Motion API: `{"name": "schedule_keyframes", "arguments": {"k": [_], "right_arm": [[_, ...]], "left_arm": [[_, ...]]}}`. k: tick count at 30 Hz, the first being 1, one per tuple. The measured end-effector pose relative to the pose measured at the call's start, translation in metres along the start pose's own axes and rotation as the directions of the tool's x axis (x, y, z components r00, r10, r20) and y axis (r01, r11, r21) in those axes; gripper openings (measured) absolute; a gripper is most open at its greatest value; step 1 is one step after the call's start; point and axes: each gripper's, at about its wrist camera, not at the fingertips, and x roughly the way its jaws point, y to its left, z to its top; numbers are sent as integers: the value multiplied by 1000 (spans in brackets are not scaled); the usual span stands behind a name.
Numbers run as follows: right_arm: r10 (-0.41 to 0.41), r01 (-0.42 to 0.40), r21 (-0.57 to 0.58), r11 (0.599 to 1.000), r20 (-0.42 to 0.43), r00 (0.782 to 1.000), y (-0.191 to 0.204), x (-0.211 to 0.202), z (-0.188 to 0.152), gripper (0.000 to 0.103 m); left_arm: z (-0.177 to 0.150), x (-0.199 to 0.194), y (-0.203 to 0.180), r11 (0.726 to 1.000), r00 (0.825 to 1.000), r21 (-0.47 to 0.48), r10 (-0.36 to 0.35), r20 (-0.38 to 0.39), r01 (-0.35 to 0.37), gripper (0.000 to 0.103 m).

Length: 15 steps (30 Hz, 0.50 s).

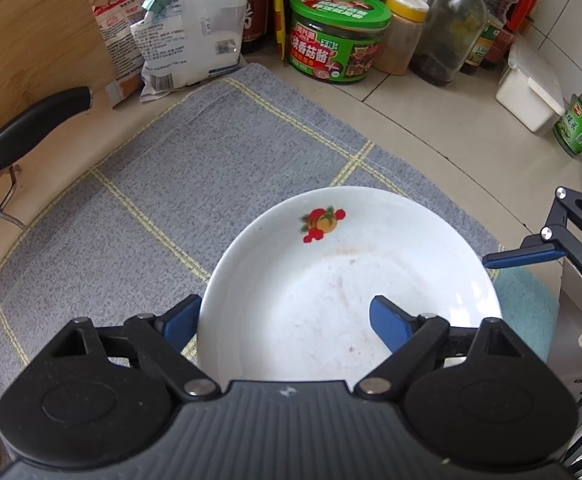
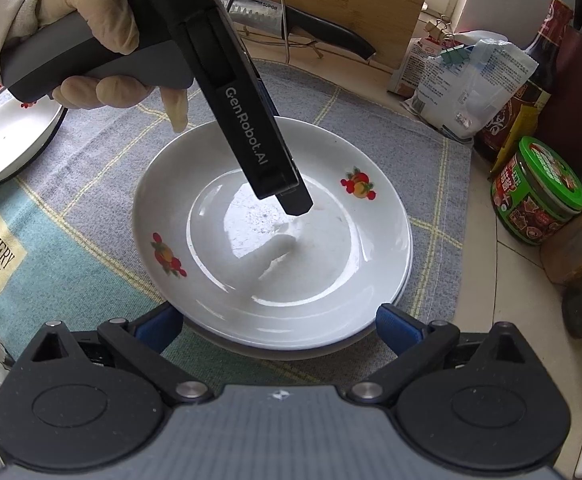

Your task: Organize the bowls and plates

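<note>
A white plate with fruit prints (image 1: 351,272) (image 2: 275,232) lies on the grey checked cloth (image 1: 195,184); in the right wrist view it seems stacked on another plate, whose rim shows beneath. My left gripper (image 1: 287,320) is open, one finger outside the plate's rim and one finger (image 1: 391,326) over its inside. It also shows from above in the right wrist view (image 2: 251,132), held by a gloved hand. My right gripper (image 2: 279,324) is open and empty at the plate's near edge; its finger (image 1: 523,258) shows at the right of the left wrist view.
A second white dish with a dark rim (image 2: 11,140) sits at far left. A knife (image 2: 291,20) rests in a rack by a wooden board. A green tin (image 1: 337,32), flour bags (image 1: 187,28), bottles and jars line the back wall. A teal cloth (image 2: 19,240) lies underneath.
</note>
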Motion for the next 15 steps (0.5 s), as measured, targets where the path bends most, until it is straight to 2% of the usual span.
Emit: {"name": "schedule_keyframes", "arguments": {"k": [2, 6, 10, 13, 15], "right_arm": [[-29, 29, -19, 999, 2, 1000, 5, 1, -3, 103], [-9, 9, 21, 1000, 6, 1000, 1, -4, -3, 103], [-33, 33, 18, 999, 20, 999, 3, -10, -3, 103], [-41, 40, 32, 999, 37, 998, 3, -15, -1, 103], [-48, 46, 45, 998, 48, 998, 4, -16, 1, 103]], "left_arm": [[-1, -2, 0, 1000, 1000, 3, 4, 6, -4, 90], [-2, -7, 1, 1000, 1000, -6, 18, 19, -18, 90], [-6, -20, 2, 999, 998, -3, 34, 44, -33, 90], [-11, -35, -2, 997, 993, 18, 79, 91, -81, 92], [-17, -49, -9, 990, 982, 43, 123, 142, -131, 95]]}}
